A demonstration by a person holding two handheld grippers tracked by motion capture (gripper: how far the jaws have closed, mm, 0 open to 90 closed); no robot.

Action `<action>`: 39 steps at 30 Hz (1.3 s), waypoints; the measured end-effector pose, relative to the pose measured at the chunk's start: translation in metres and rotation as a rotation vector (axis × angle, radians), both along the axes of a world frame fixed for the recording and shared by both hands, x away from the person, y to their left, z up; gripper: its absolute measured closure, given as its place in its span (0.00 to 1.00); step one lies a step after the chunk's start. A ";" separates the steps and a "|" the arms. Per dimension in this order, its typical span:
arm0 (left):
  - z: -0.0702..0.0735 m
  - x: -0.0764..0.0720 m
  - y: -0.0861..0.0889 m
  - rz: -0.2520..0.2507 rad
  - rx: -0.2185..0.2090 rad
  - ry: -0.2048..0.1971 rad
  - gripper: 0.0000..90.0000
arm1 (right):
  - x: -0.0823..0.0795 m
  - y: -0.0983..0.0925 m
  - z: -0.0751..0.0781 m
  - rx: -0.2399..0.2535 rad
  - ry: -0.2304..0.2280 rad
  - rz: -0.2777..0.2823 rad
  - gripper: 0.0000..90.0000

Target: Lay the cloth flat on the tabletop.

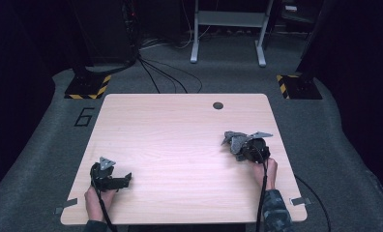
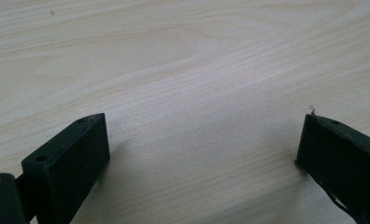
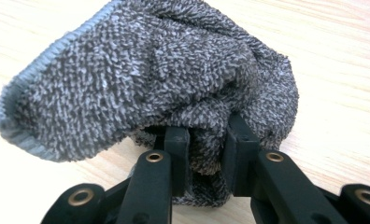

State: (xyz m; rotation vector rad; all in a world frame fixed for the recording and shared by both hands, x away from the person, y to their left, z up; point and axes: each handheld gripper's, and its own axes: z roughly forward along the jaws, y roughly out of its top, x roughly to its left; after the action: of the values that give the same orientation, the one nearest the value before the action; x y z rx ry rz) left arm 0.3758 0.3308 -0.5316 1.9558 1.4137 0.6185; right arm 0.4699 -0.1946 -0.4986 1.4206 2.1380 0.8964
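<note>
Overhead, right gripper (image 1: pixel 234 143) sits on a grey cloth (image 1: pixel 233 137); left gripper (image 1: pixel 125 179) idles apart on the surface (image 1: pixel 180 145). Left view: jaws wide, nothing between. Right view: jaws pinch a fold of cloth (image 3: pixel 141 79) bunched ahead. Soft, light, floppy; grip folds.

Most of my table (image 1: pixel 180 145) lies bare: the whole middle between my 2 claws is open wood, and so is the far edge apart from a small dark round spot (image 1: pixel 218 105). On my right, the bunched grey cloth (image 3: pixel 150 79) blocks the way ahead. My left gripper (image 2: pixel 202 140) faces clear board.
</note>
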 end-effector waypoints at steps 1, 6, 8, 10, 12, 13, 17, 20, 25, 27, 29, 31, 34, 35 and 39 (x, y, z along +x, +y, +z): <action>0.000 0.000 0.000 0.000 0.000 0.000 0.03 | 0.000 0.000 0.000 0.008 0.004 0.005 0.83; 0.000 0.000 0.000 0.000 0.000 0.000 0.03 | -0.002 0.004 0.002 0.057 0.006 0.046 0.83; 0.000 0.000 0.000 0.000 0.000 0.000 0.03 | -0.003 0.008 0.004 0.072 0.013 0.058 0.83; 0.000 0.000 0.000 0.000 0.000 0.000 0.03 | -0.004 0.013 0.005 0.090 0.015 0.067 0.83; 0.000 0.000 0.000 0.000 -0.001 0.000 0.03 | -0.005 0.017 0.006 0.096 0.012 0.075 0.83; 0.000 0.000 0.000 0.000 0.000 0.000 0.03 | -0.005 0.019 0.007 0.098 0.012 0.084 0.83; 0.000 0.000 0.000 0.000 0.000 0.000 0.03 | -0.007 0.026 0.009 0.105 0.011 0.109 0.83; 0.000 0.000 0.000 0.000 0.000 0.000 0.03 | -0.011 0.034 0.011 0.105 0.014 0.127 0.83; 0.000 0.000 0.000 0.000 0.000 0.000 0.03 | -0.014 0.046 0.012 0.100 0.014 0.162 0.82; 0.000 0.000 0.000 0.000 0.000 0.000 0.03 | -0.015 0.050 0.012 0.107 0.015 0.170 0.82; 0.000 0.000 0.000 0.000 0.000 0.000 0.03 | -0.016 0.055 0.012 0.113 0.017 0.178 0.82; 0.000 0.000 0.000 0.001 -0.001 0.000 0.03 | -0.017 0.058 0.012 0.108 0.011 0.198 0.82; 0.000 0.000 0.000 0.001 0.000 0.000 0.03 | -0.018 0.065 0.013 0.109 0.010 0.221 0.82; 0.000 0.000 0.000 0.001 0.001 0.000 0.03 | -0.019 0.068 0.013 0.117 0.018 0.219 0.82; 0.000 0.000 0.000 0.001 0.001 0.000 0.03 | -0.022 0.078 0.012 0.117 0.014 0.252 0.82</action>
State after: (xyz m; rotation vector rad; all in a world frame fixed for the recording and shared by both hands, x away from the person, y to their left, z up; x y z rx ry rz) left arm 0.3758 0.3308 -0.5316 1.9555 1.4147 0.6197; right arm 0.4482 -0.1168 -0.4866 1.2294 2.3455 1.1232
